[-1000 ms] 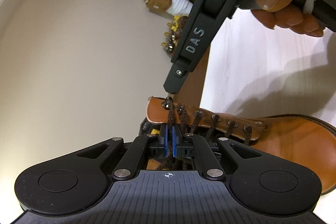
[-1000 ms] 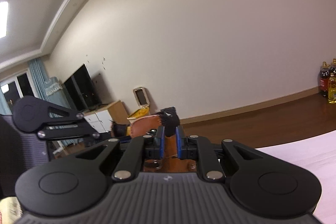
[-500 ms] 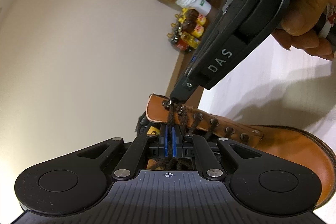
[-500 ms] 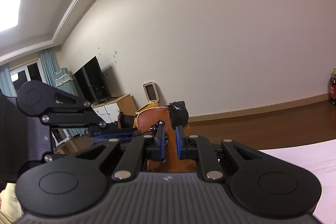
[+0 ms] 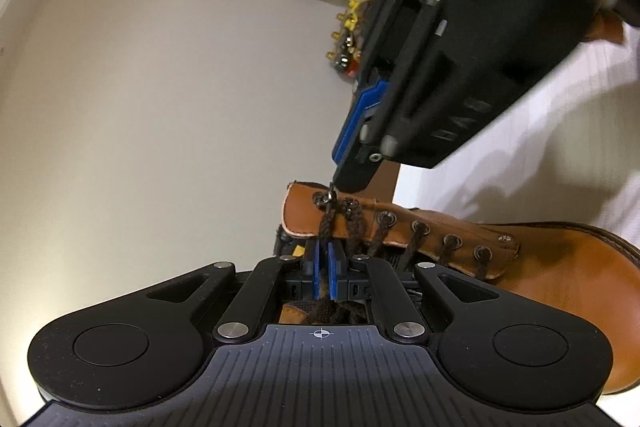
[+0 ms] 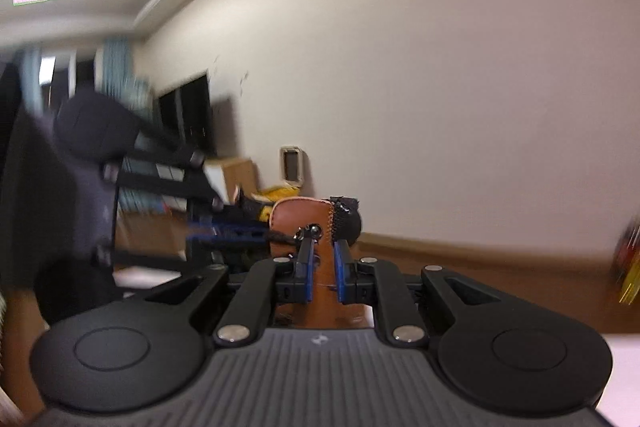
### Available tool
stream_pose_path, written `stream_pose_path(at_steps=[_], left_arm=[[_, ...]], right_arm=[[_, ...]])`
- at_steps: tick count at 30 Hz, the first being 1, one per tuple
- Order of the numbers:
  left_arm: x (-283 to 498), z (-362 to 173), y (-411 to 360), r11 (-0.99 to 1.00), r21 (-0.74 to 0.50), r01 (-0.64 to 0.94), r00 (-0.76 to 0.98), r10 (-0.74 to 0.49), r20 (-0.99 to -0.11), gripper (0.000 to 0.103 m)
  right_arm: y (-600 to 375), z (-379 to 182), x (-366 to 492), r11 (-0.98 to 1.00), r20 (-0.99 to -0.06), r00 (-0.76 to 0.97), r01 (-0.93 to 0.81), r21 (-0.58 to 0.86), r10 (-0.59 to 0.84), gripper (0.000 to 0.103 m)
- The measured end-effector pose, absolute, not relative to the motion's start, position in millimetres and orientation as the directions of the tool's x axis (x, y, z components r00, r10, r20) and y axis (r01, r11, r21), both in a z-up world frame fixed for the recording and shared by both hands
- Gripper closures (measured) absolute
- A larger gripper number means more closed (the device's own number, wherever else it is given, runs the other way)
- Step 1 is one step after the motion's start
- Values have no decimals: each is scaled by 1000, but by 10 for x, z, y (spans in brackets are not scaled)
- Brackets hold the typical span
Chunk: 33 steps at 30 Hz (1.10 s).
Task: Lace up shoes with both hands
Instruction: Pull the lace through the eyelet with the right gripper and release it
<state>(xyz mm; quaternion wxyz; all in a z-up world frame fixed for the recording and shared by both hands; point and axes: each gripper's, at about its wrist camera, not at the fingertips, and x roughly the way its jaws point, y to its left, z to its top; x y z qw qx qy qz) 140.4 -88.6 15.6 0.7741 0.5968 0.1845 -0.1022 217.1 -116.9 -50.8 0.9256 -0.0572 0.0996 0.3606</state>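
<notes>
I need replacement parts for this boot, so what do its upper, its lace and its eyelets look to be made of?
Boot upper: tan leather by the look, smooth with a soft sheen, stitched, pale raw edge at the collar.
Lace: dark brown braided cord, probably cotton or synthetic; the plait shows, matte.
Eyelets: dark rings, seemingly metal, with small glints.

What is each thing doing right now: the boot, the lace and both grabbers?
Boot: lying on its side, partly laced, top hooks not done.
Lace: runs up from the left gripper to the top hook.
Left gripper: shut on the lace.
Right gripper: jaws closing, tips at the top hook, no lace visible between them.
</notes>
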Motion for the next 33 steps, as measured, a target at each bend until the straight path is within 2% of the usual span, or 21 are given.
stream_pose_path(at_steps=[2,6,10,21,22,28,33], left_arm=[[1407,150,-898,265,887,377,912,61,-406,97],[1395,178,-884,262,890,374,914,61,-402,97],[1402,178,-890,265,888,376,913,56,-404,96],[1444,182,-882,288,878,382,912,36,-409,96],[1448,180,-883,290,877,383,912,34,-409,96],[1459,203,-790,324,862,389,910,9,-414,95],[1288,368,-435,399,825,401,906,-42,-420,90]], right_arm=[[-1002,-515,2033,698,-241,760,-649,-301,603,90],[-781,-587,1871,569,-240,798,-572,-591,553,91],[-667,-650,1806,481,-218,836,-481,-733,504,95],[-577,-713,1638,318,-163,862,-344,-883,480,96],[-568,-713,1633,308,-164,863,-339,-889,478,99],[-585,-643,1582,305,-181,859,-357,-883,479,100],[-643,-601,1619,366,-215,882,-380,-849,419,101]])
